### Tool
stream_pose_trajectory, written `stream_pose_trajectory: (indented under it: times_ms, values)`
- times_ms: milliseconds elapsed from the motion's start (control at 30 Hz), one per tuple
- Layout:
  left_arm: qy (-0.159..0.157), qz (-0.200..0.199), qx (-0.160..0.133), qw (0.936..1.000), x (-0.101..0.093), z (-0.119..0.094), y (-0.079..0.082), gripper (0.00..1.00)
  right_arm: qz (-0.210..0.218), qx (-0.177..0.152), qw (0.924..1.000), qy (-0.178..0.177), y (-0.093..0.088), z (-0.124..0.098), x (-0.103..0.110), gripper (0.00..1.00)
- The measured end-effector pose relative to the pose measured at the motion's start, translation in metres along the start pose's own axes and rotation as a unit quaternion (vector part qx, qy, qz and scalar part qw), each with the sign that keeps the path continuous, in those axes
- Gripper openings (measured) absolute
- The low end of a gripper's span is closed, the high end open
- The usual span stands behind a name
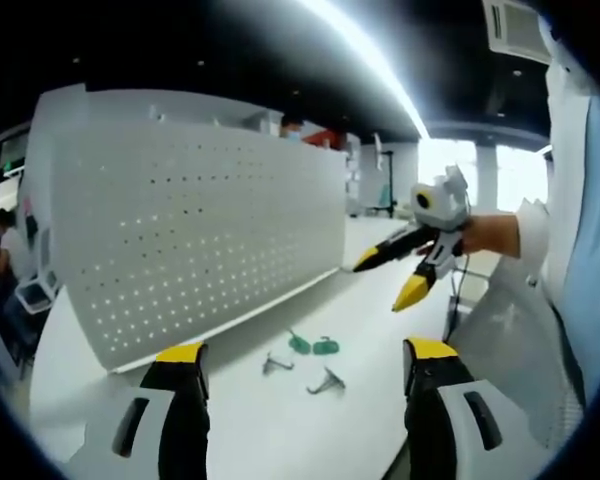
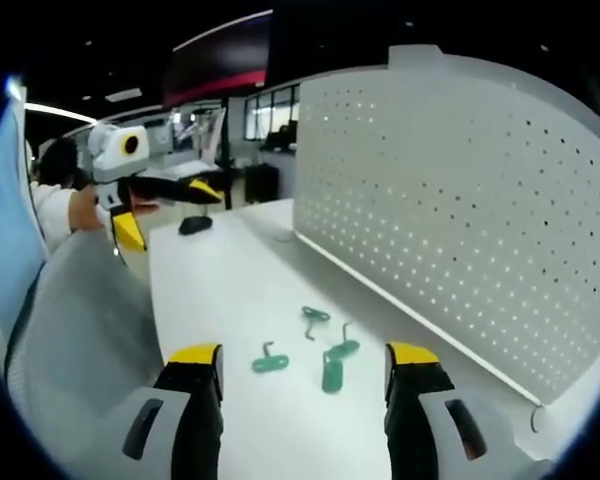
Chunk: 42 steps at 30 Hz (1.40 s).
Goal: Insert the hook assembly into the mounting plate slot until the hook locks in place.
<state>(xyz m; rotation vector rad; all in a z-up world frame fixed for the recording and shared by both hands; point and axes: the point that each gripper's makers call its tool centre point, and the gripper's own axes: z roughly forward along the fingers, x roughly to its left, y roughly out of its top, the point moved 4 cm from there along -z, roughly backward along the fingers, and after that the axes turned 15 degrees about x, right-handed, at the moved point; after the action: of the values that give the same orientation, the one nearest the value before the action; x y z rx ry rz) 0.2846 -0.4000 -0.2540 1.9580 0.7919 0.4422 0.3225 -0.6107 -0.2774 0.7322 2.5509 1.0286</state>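
Left tool [image 1: 305,375] raised, jaws apart (empty), hooks [image 1: 302,362] below

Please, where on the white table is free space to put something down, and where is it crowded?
The table is bare between the hooks and the dark object at the far end, also along its edge beside the person's sleeve. It is crowded where the hooks lie scattered, just ahead of the open right claw, near the pegboard.

The white tabletop [image 2: 230,290] lies open around the small green hooks [image 2: 325,360], leaving room from the near side. The upright perforated panel [image 2: 460,200] walls off the far side, close behind them.
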Motion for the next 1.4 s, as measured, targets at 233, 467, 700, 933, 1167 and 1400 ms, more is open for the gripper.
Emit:
stream_pose_trajectory:
  times_ms: [233, 467, 700, 933, 1167, 1400]
  values:
    - [0.002, -0.001, -0.003, 1.0000, 0.001, -0.001, 0.001, 0.80, -0.015, 0.013, 0.9998, -0.009, 0.000, 0.007, -0.001, 0.63]
    - [0.005, 0.003, -0.004, 1.0000, 0.001, -0.002, 0.001, 0.80, -0.018, 0.029, 0.9994, -0.012, 0.002, 0.015, -0.006, 0.55]
    - [0.006, 0.002, -0.007, 1.0000, 0.002, -0.003, 0.002, 0.80, -0.019, 0.040, 0.9989, -0.016, 0.002, 0.018, -0.010, 0.49]
    - [0.002, 0.004, -0.003, 1.0000, 0.000, -0.001, 0.002, 0.79, -0.018, 0.051, 0.9984, -0.014, 0.000, 0.025, -0.014, 0.43]
    - [0.003, 0.004, -0.008, 1.0000, 0.000, -0.003, 0.003, 0.78, -0.032, 0.075, 0.9967, -0.008, 0.001, 0.035, -0.013, 0.36]
    - [0.002, 0.004, -0.012, 0.9999, 0.000, -0.004, 0.004, 0.78, -0.042, 0.102, 0.9938, -0.004, 0.002, 0.049, -0.013, 0.28]
